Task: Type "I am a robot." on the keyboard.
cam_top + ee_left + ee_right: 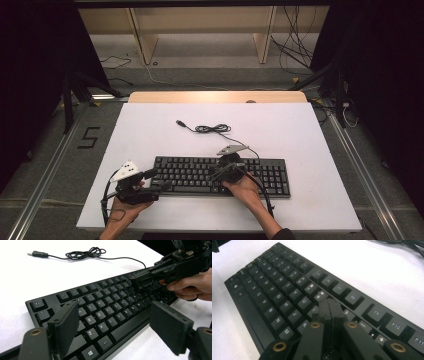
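A black keyboard (260, 176) lies across the front half of the white table top (150, 125). My left gripper (159, 180) stands open at the keyboard's left end; in the left gripper view its jaws (116, 325) straddle the keyboard (100, 307) around the bottom letter rows without touching. My right gripper (216, 175) is shut over the keyboard's middle. Its joined tips (331, 307) rest down among the keys (287, 290) near the upper rows, with nothing between them. The left gripper view shows that gripper (142, 280) and the hand (192, 286) holding it.
The keyboard's cable (212, 129) lies coiled behind it, with its USB plug (37, 253) loose on the white surface. A wooden table edge (217, 96) runs along the back. Floor cables and shelf legs stand beyond it.
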The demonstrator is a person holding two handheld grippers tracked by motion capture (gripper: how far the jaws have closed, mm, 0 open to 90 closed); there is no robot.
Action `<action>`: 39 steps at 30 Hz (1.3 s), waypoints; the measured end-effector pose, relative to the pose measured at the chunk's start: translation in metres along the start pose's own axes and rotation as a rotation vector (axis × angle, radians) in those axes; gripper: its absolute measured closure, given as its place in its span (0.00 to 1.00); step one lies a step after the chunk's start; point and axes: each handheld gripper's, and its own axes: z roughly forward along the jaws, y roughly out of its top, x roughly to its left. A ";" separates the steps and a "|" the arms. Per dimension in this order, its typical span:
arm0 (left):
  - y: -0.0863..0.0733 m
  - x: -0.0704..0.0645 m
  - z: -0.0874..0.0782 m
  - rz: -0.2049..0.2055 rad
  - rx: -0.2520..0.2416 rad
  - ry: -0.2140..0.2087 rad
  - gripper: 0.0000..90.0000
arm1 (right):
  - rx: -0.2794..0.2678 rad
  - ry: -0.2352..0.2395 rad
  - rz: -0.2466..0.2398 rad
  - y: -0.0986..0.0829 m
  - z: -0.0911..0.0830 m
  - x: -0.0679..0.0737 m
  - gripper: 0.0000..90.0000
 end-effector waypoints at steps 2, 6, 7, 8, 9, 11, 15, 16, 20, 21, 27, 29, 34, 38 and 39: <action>0.000 0.000 0.000 -0.001 0.000 0.000 0.26 | 0.005 0.000 -0.001 -0.001 0.001 -0.001 1.00; 0.000 0.000 0.000 -0.003 -0.003 0.001 0.26 | 0.013 -0.003 -0.001 -0.002 0.001 0.000 1.00; 0.000 0.000 0.000 -0.003 -0.002 0.001 0.26 | 0.013 -0.004 -0.001 -0.002 0.002 0.000 1.00; 0.000 0.000 0.000 -0.003 -0.002 0.002 0.26 | 0.014 -0.005 -0.004 -0.002 0.002 0.000 1.00; 0.000 0.000 0.000 -0.003 -0.002 0.002 0.26 | 0.017 -0.006 -0.007 -0.002 0.002 0.000 1.00; 0.000 0.000 0.000 -0.003 -0.002 0.003 0.26 | 0.021 -0.013 -0.014 -0.004 0.004 0.000 1.00; 0.000 0.001 0.000 -0.003 0.000 0.005 0.26 | 0.021 -0.027 -0.023 -0.004 0.004 0.003 1.00; 0.000 0.001 0.000 -0.003 -0.001 0.005 0.26 | 0.020 -0.030 -0.023 -0.004 0.004 0.003 1.00; 0.000 0.001 0.000 -0.002 0.002 0.006 0.26 | 0.019 -0.022 -0.008 -0.004 0.003 0.002 1.00; 0.000 0.001 0.000 -0.002 0.003 0.007 0.26 | 0.015 -0.020 0.003 -0.004 0.002 0.001 1.00; 0.001 0.002 0.002 -0.010 0.006 0.007 0.26 | -0.017 -0.005 0.022 -0.003 -0.004 0.000 0.94; 0.001 0.002 0.003 -0.008 0.010 0.004 0.26 | -0.031 0.002 0.024 -0.002 -0.006 -0.001 0.90; 0.001 0.002 0.007 -0.016 0.019 0.005 0.27 | -0.051 0.030 0.034 -0.003 -0.013 -0.001 0.80; 0.002 0.003 0.010 -0.020 0.029 0.004 0.29 | -0.057 0.048 0.040 -0.004 -0.017 -0.002 0.72; 0.003 0.003 0.010 -0.020 0.032 0.006 0.29 | -0.060 0.053 0.040 -0.005 -0.018 -0.002 0.70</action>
